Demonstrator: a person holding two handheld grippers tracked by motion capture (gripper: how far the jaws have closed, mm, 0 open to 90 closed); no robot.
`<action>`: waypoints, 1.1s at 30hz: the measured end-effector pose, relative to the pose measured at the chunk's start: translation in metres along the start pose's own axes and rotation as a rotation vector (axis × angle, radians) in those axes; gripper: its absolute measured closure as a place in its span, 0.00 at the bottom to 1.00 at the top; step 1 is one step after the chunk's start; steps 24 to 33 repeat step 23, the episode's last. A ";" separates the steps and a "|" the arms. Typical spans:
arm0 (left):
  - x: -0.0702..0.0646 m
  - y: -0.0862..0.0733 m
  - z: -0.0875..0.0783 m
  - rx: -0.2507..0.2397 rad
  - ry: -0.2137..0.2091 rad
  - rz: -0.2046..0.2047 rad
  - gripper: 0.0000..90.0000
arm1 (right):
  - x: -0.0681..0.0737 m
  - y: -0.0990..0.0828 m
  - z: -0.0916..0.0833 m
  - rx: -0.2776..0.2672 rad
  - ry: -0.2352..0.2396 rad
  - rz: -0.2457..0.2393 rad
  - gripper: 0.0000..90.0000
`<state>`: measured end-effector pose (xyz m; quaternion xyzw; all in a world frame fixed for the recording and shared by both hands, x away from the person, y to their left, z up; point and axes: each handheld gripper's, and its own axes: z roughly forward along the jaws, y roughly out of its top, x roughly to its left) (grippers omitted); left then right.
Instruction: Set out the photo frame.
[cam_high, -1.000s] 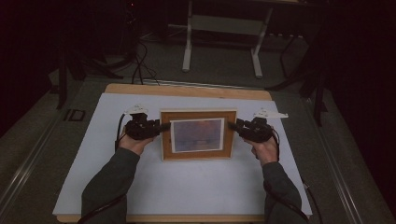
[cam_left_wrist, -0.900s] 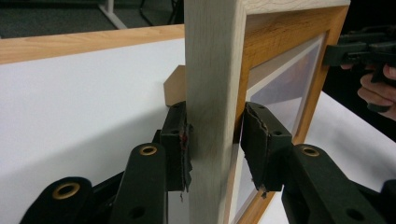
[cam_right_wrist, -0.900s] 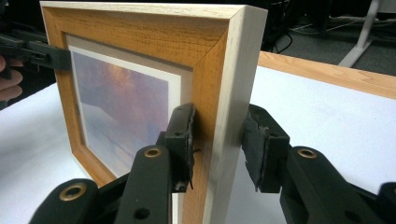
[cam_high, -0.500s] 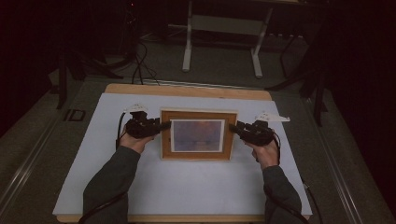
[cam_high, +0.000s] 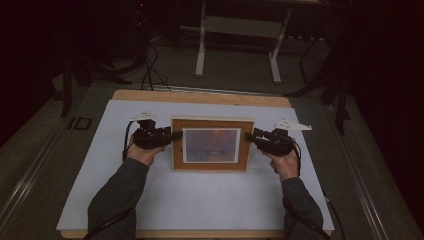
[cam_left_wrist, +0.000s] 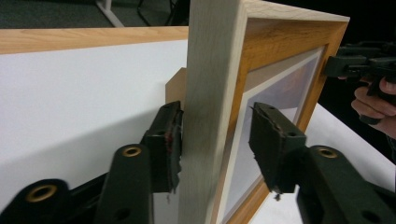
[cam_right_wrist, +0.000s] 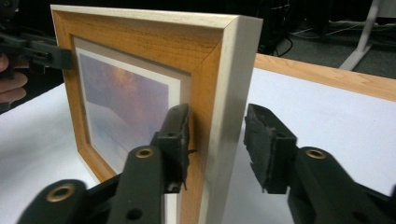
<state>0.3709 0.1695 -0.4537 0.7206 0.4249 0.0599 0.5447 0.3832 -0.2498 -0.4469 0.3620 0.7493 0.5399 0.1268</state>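
Note:
A wooden picture frame (cam_high: 210, 145) with a pale outer edge stands upright on the white mat (cam_high: 200, 200), a brown prop behind it. My left gripper (cam_high: 177, 135) is at its left side. In the left gripper view the frame's edge (cam_left_wrist: 210, 56) is between the jaws of the left gripper (cam_left_wrist: 217, 109); one pad (cam_left_wrist: 173, 135) rests against the back and the other stands off the front. My right gripper (cam_high: 248, 136) is at the right side. In the right gripper view the frame (cam_right_wrist: 140, 46) sits in the right gripper (cam_right_wrist: 217, 112) with the outer pad (cam_right_wrist: 261, 140) apart. Both pairs of jaws have just been opening.
The mat lies on a wooden table (cam_high: 200, 97) with its far edge just behind the frame. White table legs (cam_high: 202, 45) and cables stand on the dark floor beyond. Bare mat stretches in front of the frame between the person's sleeves (cam_high: 115, 200).
The frame, slightly skewed a second ago, now stands square to the table. Both hands stay at its sides.

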 end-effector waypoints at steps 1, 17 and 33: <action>0.000 0.000 -0.005 -0.007 0.006 0.001 0.57 | -0.001 0.000 -0.003 -0.007 0.004 0.003 0.63; 0.009 -0.022 -0.044 -0.062 0.126 -0.016 0.51 | -0.011 -0.013 -0.028 -0.008 -0.037 0.038 0.62; 0.009 -0.046 -0.052 -0.014 0.263 0.012 0.49 | -0.017 -0.028 -0.034 0.044 -0.102 0.031 0.60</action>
